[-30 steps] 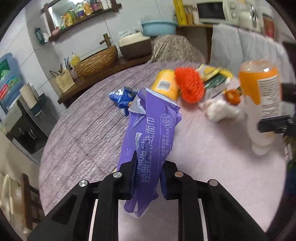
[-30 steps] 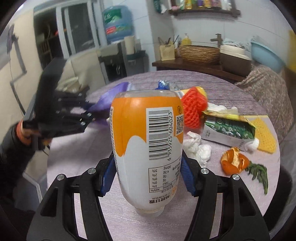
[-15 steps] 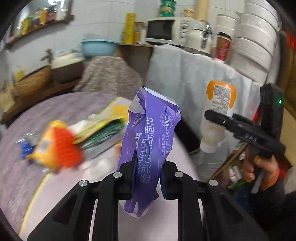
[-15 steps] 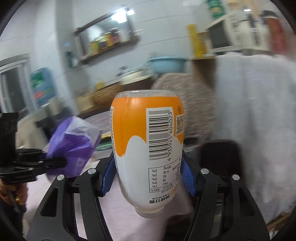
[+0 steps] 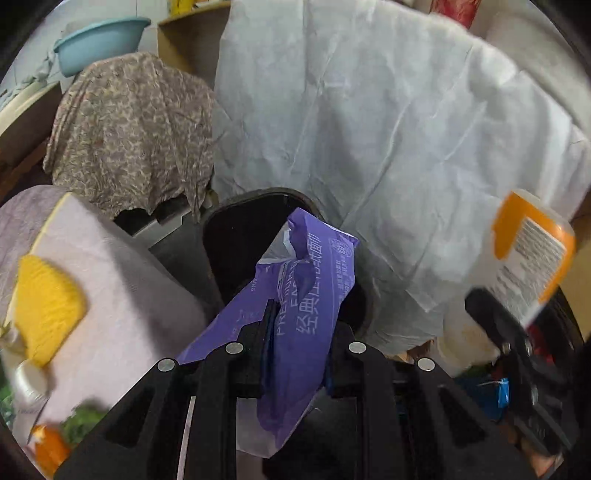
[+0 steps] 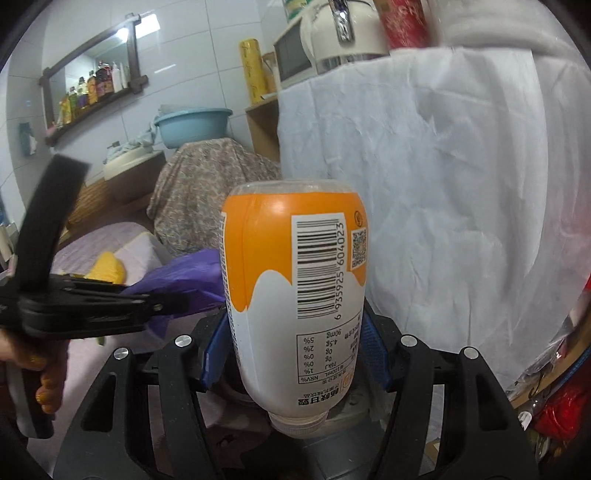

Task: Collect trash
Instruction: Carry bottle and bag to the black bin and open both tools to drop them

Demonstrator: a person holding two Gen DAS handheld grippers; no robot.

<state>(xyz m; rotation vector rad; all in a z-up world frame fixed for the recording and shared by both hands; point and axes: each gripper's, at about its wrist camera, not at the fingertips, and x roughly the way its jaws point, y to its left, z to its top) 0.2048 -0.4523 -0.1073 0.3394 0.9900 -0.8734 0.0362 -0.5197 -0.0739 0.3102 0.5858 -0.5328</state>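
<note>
- While the left gripper (image 5: 295,343) pointed steeply down, its jaws pinched a crumpled purple wrapper (image 5: 306,295) printed with white characters, the torn top of the pack leaning over the mouth of a black bin (image 5: 240,236).
- Held in the right gripper (image 6: 293,354), an orange-and-white plastic bottle (image 6: 295,280) hung upside down, cap toward the camera, the blue pads (image 6: 212,354) pressing its lower sides and the barcode label facing the lens.
- Seen from the right wrist, the left gripper (image 6: 162,306) reached in from the left edge with the purple wrapper (image 6: 192,273) in its tip, a hand (image 6: 40,373) wrapped around its handle.
- Seen from the left wrist, the bottle (image 5: 532,258) was blurred at the right edge, clamped by the right gripper's dark fingers (image 5: 491,317).
- Just left of the bin lay the corner of a table (image 5: 122,295) under a pale purple cloth, carrying a blurred yellow item (image 5: 44,302), an orange scrap (image 5: 48,446) and something green near the frame's lower edge.
- Behind the bin hung a large creased white sheet (image 5: 388,122), with a brown patterned cloth (image 5: 133,125) draped beside it.
- Farther back stood a light blue basin (image 6: 192,125), a white kettle (image 6: 343,29), a microwave (image 6: 291,55) and a wall shelf of bottles (image 6: 92,88) against white tile.
</note>
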